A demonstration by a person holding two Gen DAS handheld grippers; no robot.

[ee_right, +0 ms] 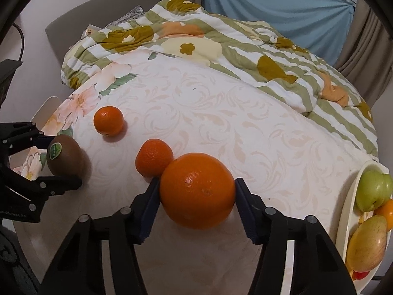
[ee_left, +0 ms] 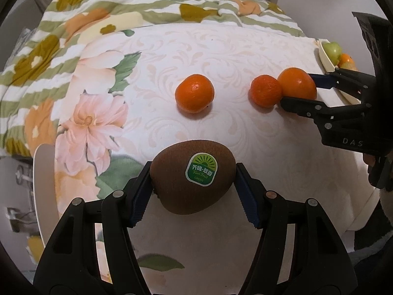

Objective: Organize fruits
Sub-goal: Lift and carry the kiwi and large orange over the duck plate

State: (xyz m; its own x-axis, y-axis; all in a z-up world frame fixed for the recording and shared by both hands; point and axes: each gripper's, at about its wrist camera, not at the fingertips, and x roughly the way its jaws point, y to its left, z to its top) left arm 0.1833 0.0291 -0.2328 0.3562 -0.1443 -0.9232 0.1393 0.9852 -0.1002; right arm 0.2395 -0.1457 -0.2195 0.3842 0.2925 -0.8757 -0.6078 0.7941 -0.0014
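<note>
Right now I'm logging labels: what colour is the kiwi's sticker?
Green with white edging, on the kiwi; clearest in the left wrist view.

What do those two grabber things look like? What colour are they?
Both look alike. The left gripper and the right gripper are black plastic, built from angled linked bars joined by round silver pins. Each of the jaws carries a dark blue ribbed pad on its inner side. In the left wrist view, pale letters reading "DAS" show on the right gripper's black body. No cables or sleeves show.

The kiwi point(ee_left: 192, 180) was brown with a green sticker point(ee_left: 201, 169); the oranges point(ee_right: 197, 190) were bright orange; the sheet point(ee_right: 221, 113) was white with pale swirls.
</note>
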